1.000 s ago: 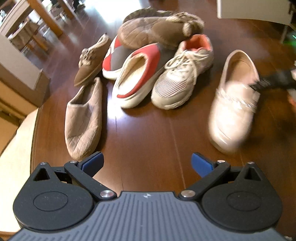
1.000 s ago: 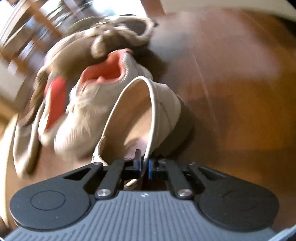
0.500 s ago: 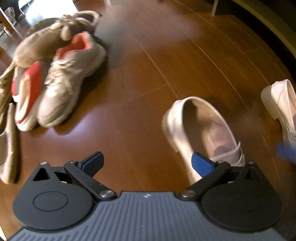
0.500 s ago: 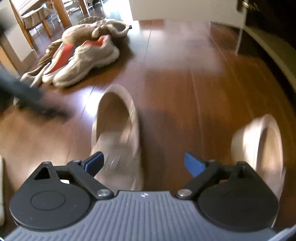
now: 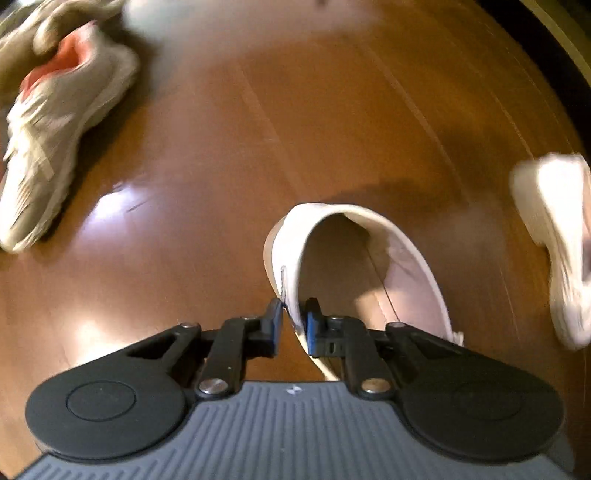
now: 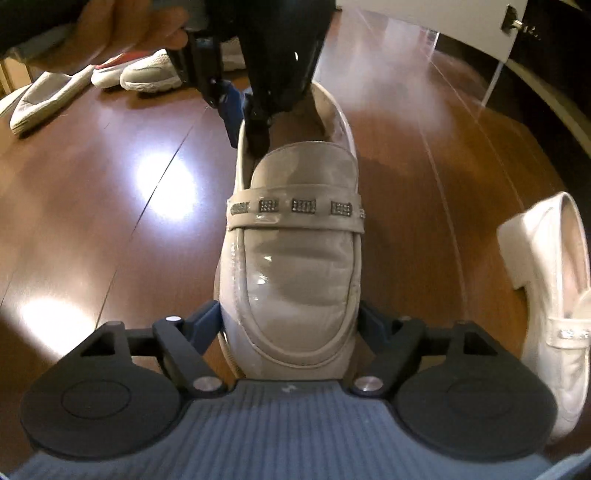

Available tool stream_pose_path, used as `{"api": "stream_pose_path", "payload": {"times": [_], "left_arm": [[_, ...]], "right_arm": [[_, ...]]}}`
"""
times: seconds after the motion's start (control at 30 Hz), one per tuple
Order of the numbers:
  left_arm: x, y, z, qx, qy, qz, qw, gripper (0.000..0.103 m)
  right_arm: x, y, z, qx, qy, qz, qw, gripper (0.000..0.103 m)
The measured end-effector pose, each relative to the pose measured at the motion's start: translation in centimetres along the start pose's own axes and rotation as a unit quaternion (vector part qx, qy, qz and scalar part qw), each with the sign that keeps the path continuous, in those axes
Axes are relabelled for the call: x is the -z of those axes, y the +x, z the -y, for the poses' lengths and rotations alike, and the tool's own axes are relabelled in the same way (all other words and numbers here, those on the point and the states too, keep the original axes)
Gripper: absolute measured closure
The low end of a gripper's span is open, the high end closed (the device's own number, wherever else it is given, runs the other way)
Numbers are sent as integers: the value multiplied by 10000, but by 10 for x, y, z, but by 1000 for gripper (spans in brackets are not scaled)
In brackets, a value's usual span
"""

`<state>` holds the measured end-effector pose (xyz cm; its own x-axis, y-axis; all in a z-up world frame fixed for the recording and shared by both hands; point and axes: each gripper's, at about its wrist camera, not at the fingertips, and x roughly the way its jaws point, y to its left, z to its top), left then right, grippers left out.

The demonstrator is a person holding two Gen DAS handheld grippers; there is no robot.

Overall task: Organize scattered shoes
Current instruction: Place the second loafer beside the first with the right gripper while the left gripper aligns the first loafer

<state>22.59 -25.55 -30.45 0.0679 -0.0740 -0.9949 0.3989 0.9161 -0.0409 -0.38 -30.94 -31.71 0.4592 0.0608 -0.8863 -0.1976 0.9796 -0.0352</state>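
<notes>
The loafer (image 6: 291,258) lies on the wooden floor (image 6: 110,206), a glossy beige slip-on with a strap of small studded squares across its top. In the right wrist view its toe points toward the camera and its heel away.

The left tongs (image 5: 293,325) are clamped on the loafer's side wall near the heel: one blue pad sits outside the wall, the other inside the shoe's opening. In the right wrist view the same tongs come down from above onto the heel end, with a hand (image 6: 122,26) behind them at the top edge.

The right tongs (image 6: 291,325) straddle the loafer's toe. Their jaws are closing, with the toe between them; the blue pads stand just beside the shoe's two sides, and whether they press on it cannot be told.

A second loafer (image 6: 554,302), paler, lies on the floor to the right, apart from the first, with its heel away from the camera. In the left wrist view it shows blurred at the right edge.

Farther off, at the upper left, a pile of other shoes rests on the floor: a sneaker (image 5: 55,129) with an orange lining, and a flat slipper (image 6: 40,96) beside it.
</notes>
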Motion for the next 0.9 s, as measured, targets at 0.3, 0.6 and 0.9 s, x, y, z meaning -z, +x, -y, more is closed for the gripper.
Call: {"api": "stream_pose_path", "payload": {"times": [0.3, 0.6, 0.9], "left_arm": [[1, -1, 89, 492, 410, 107, 9979, 89], [-3, -1, 139, 454, 675, 142, 9966, 88], [1, -6, 156, 304, 754, 153, 9966, 84]], "right_arm": [[50, -39, 68, 450, -11, -2, 9990, 28], [68, -45, 114, 552, 102, 78, 9984, 27], [74, -45, 123, 871, 529, -42, 9948, 21]]}}
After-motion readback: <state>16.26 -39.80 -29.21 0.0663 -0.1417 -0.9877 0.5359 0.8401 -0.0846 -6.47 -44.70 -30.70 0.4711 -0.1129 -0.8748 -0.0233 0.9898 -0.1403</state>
